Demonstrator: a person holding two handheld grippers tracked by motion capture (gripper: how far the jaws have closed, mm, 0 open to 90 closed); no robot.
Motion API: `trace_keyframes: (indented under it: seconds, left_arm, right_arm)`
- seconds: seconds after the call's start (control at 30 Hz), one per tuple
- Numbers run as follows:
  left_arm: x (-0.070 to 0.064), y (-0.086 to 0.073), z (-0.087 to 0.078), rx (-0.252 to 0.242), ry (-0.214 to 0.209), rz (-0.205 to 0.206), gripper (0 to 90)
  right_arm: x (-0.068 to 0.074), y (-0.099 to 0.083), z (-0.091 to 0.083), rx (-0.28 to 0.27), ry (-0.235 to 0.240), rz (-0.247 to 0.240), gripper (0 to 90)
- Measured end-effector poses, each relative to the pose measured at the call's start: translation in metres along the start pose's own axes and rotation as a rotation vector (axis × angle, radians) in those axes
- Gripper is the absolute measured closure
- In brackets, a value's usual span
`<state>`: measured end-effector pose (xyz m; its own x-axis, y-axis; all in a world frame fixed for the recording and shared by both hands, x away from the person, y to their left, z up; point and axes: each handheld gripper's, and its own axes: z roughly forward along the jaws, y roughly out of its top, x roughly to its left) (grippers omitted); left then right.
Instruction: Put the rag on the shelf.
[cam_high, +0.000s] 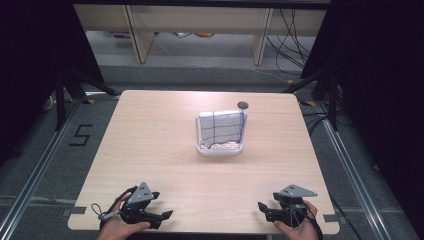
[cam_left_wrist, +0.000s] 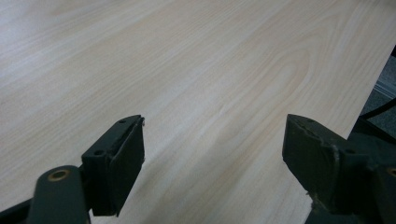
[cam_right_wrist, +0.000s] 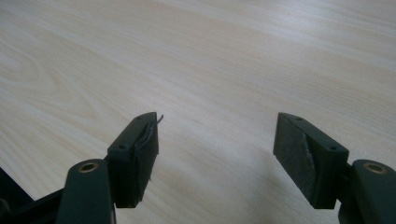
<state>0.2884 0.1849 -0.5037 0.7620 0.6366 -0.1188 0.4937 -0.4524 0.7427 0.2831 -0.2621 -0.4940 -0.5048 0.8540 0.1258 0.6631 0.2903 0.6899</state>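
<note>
A white tray (cam_high: 220, 149) stands at the middle of the wooden table (cam_high: 150, 150), with a white cloth with blue grid lines (cam_high: 220, 126) draped upright in it. My left gripper (cam_high: 169, 215) rests near the front left edge, held by a hand, pointing right. In the left gripper view it (cam_left_wrist: 212, 135) is open over bare wood. My right gripper (cam_high: 260, 206) sits near the front right edge, pointing left. In the right gripper view it (cam_right_wrist: 215, 135) is open, nothing between the jaws. Both grippers are far from the tray.
A small dark round object (cam_high: 243, 105) lies on the table just behind the tray. Black stands and cables (cam_high: 320, 80) flank the table on the floor. A "5" mark (cam_high: 81, 135) is taped on the floor at left.
</note>
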Motion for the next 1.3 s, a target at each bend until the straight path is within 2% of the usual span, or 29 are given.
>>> trace_keyframes:
  seconds: [0.1,0.13,0.17,0.2,0.23,0.27,0.3,0.33,0.37,0.4,0.47,0.5,0.53,0.57,0.63,0.67,0.73,0.93,0.97,1.03,1.07,1.17,1.2,1.27,1.3]
  left_arm:
    - [0.0,-0.001,-0.002,-0.01,0.002,-0.006,20.4]
    - [0.0,-0.002,-0.002,-0.005,0.015,-0.008,20.4]
    - [-0.002,-0.003,-0.001,-0.025,0.01,-0.031,20.2]
    - [0.0,-0.004,-0.003,-0.008,0.009,-0.015,20.2]
    - [-0.001,-0.005,-0.002,-0.01,0.018,-0.011,20.2]
    - [-0.002,-0.006,-0.002,-0.014,0.003,-0.021,20.2]
    - [-0.003,-0.007,-0.003,-0.005,0.013,-0.014,20.0]
    - [-0.004,-0.008,-0.004,0.005,0.003,-0.004,20.0]
    - [-0.006,-0.009,-0.002,-0.019,0.0,-0.025,19.9]
    - [-0.006,-0.009,-0.004,-0.004,-0.002,-0.007,19.9]
    - [-0.008,-0.01,-0.003,-0.018,-0.008,-0.007,19.8]
    - [-0.007,-0.01,-0.005,0.005,0.004,0.01,19.7]
    - [-0.008,-0.01,-0.005,0.002,0.007,0.007,19.7]
    - [-0.009,-0.01,-0.004,-0.006,0.005,-0.002,19.7]
    - [-0.011,-0.011,-0.002,-0.028,-0.001,-0.025,19.7]
    - [-0.009,-0.01,-0.003,-0.003,0.01,0.004,19.7]
    - [-0.009,-0.01,-0.002,-0.005,0.017,0.004,19.7]
    - [-0.009,-0.01,-0.003,-0.007,0.009,0.001,19.7]
    - [-0.01,-0.01,-0.002,-0.031,-0.001,-0.021,19.7]
    - [-0.01,-0.01,-0.002,-0.019,0.004,-0.016,19.7]
    - [-0.008,-0.01,-0.004,-0.001,0.003,0.0,19.7]
    - [-0.008,-0.01,-0.004,-0.004,0.001,-0.004,19.7]
    - [-0.009,-0.01,-0.003,-0.014,0.001,-0.018,19.7]
    - [-0.008,-0.01,-0.003,-0.007,0.01,-0.011,19.7]
    - [-0.007,-0.01,-0.004,-0.002,0.002,-0.006,19.5]
  right_arm:
    - [0.001,-0.002,-0.001,0.0,0.004,-0.013,31.9]
    - [0.003,-0.002,-0.002,-0.003,0.0,-0.005,31.9]
    - [0.004,-0.003,-0.003,-0.005,-0.001,-0.006,31.8]
    - [0.005,-0.005,-0.003,0.0,0.015,-0.003,31.5]
    - [0.007,-0.006,-0.004,0.024,0.008,-0.004,30.8]
    - [0.007,-0.007,-0.004,0.009,0.004,-0.012,30.3]
    - [0.009,-0.008,-0.005,0.026,0.0,-0.009,30.4]
    - [0.01,-0.009,-0.006,0.027,-0.006,-0.01,30.4]
    - [0.011,-0.009,-0.006,0.031,-0.004,-0.012,30.3]
    - [0.012,-0.01,-0.006,0.027,-0.006,-0.025,30.3]
    - [0.015,-0.011,-0.006,0.044,-0.001,-0.014,29.3]
    - [0.014,-0.011,-0.005,0.037,0.009,-0.033,29.0]
    - [0.015,-0.012,-0.005,0.05,0.011,-0.029,28.9]
    - [0.017,-0.013,-0.005,0.06,0.005,-0.004,28.4]
    - [0.018,-0.014,-0.006,0.082,0.005,0.001,27.7]
    - [0.019,-0.015,-0.007,0.081,-0.001,0.002,27.6]
    - [0.018,-0.016,-0.006,0.09,0.009,-0.002,27.0]
    - [0.019,-0.016,-0.005,0.096,0.007,-0.012,26.5]
    - [0.019,-0.016,-0.005,0.098,0.008,-0.011,26.4]
    - [0.019,-0.016,-0.005,0.098,0.009,-0.012,26.4]
    - [0.019,-0.016,-0.005,0.097,0.009,-0.012,26.3]
    - [0.019,-0.016,-0.005,0.094,0.004,-0.023,26.3]
    - [0.018,-0.016,-0.004,0.095,0.005,-0.027,26.1]
    - [0.019,-0.016,-0.005,0.094,0.003,-0.01,25.4]
    - [0.017,-0.016,-0.004,0.083,0.005,-0.028,25.0]
